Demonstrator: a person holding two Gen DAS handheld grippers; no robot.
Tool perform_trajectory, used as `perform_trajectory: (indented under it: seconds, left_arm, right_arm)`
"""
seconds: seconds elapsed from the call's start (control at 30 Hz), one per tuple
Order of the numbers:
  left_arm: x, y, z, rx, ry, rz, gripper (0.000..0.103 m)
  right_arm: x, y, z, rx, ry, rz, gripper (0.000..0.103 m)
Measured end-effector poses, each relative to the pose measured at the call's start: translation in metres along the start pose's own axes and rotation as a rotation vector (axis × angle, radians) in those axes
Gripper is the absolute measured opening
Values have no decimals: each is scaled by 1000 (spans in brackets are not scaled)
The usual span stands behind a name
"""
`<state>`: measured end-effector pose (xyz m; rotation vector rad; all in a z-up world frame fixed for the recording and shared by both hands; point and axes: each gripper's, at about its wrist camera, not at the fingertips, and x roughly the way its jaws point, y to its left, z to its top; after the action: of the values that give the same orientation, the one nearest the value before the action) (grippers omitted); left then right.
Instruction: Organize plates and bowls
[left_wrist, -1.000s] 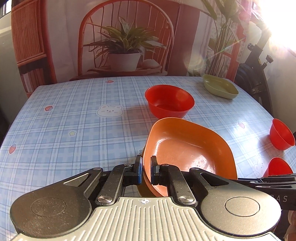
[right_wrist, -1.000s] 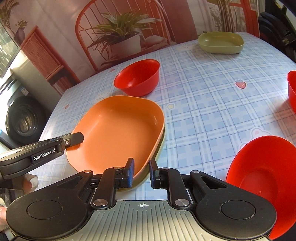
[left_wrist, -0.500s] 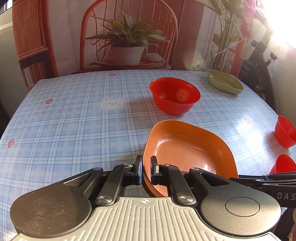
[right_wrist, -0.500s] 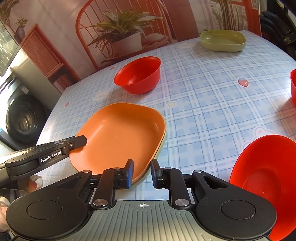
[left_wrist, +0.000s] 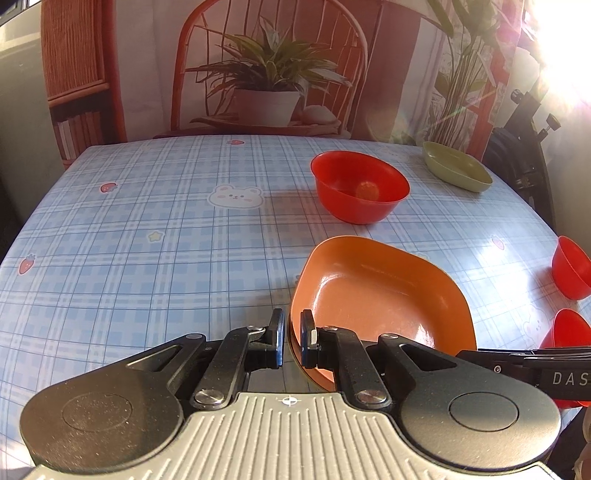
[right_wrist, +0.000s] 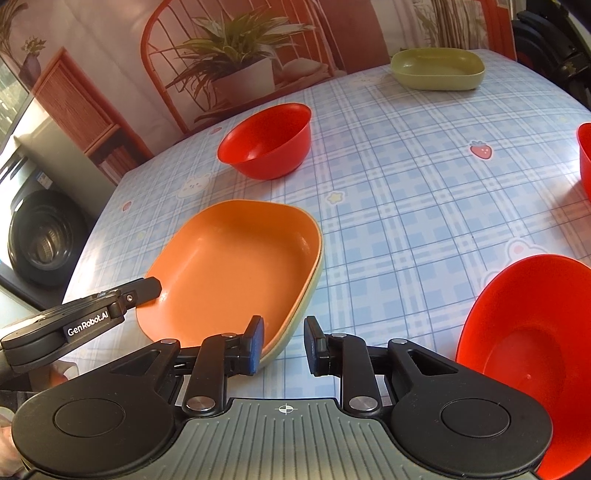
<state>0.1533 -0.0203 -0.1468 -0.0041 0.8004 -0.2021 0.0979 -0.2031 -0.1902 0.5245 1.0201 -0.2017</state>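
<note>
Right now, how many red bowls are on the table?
3. One red bowl sits far back near the green dish. Another red bowl is at the right edge. The third red bowl is nearest, right of the orange plate. More may be hidden.

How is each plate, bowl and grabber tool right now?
Orange rounded plastic plate: empty, nested in the plate below.
Pale green plastic plate: underneath, only its rim shows.
Left tool: shut on the orange plate's rim.
Right tool: open, around the stack's near rim.
Middle red round plastic bowl: upright, empty.
Near red bowl: empty.
Olive green dish: upright, empty, far corner.
</note>
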Motion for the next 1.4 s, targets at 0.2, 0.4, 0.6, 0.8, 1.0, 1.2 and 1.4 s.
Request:
perform_trajectory:
  seconds: [0.2, 0.4, 0.6, 0.8, 1.0, 1.2, 1.4]
  left_arm:
    - [5, 2, -4, -5, 7, 5, 9]
    - [5, 3, -6, -12, 8, 7, 11]
    - [-8, 5, 1, -35, -31, 2, 11]
    - [-34, 8, 30, -48, -93, -38, 11]
    - [-65, 10, 76, -58, -163, -59, 11]
    - [-92, -2, 123, -34, -231, -50, 11]
    - [-111, -24, 169, -18, -300, -88, 11]
  right_arm:
    - [3, -2, -1, 6, 1, 1, 23]
    - [2, -3, -2, 15, -3, 9, 23]
    - [-9, -3, 4, 24, -44, 14, 23]
    - [-39, -5, 33, 38, -142, 40, 23]
    - [-81, -11, 82, 15, -286, 17, 24]
    - [-117, -23, 131, -12, -420, -22, 24]
    - [-137, -33, 171, -57, -527, -79, 24]
